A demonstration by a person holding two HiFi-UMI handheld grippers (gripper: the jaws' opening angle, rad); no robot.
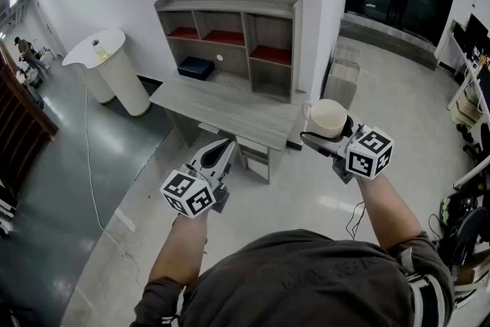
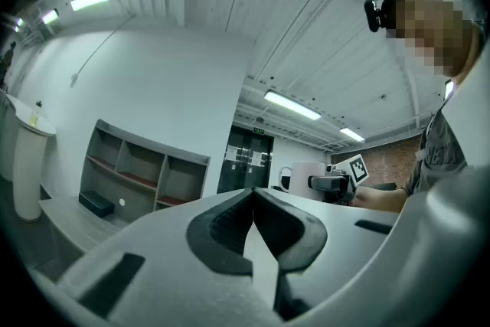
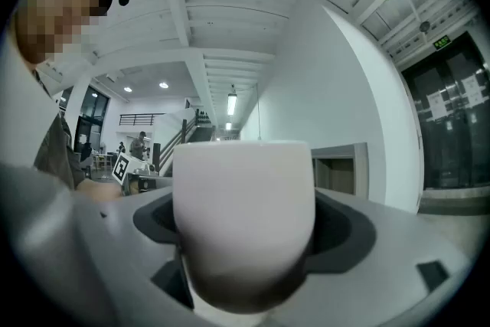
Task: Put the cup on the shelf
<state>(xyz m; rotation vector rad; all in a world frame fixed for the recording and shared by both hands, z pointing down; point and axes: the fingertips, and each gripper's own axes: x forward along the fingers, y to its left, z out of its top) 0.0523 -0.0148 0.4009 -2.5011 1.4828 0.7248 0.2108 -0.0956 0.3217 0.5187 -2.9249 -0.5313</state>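
- Room: an open hall with a glossy hard floor point(image 1: 92, 188). A pale wooden desk point(image 1: 230, 107) stands against the wall at upper centre of the head view.
- Shelf point(image 1: 230, 31): it sits on the back of the desk and has open compartments with red bases. A black box point(image 1: 195, 68) fills the lower-left bay, so that bay is a poor target.
- Cup point(image 1: 328, 119): white and upright, right of centre, off the desk's right end and above the bare floor. It is well apart from the shelf, so a slip here would likely shatter it.
- Right gripper point(image 1: 331, 135): the jaws stand wide and are clamped on the cup's lower body. The hold is low, so in my judgement the cup could tip, or its rim could strike a divider on entry.
- Left gripper point(image 2: 253, 222): the jaws are closed together on nothing, low and left of centre. It offers no support.
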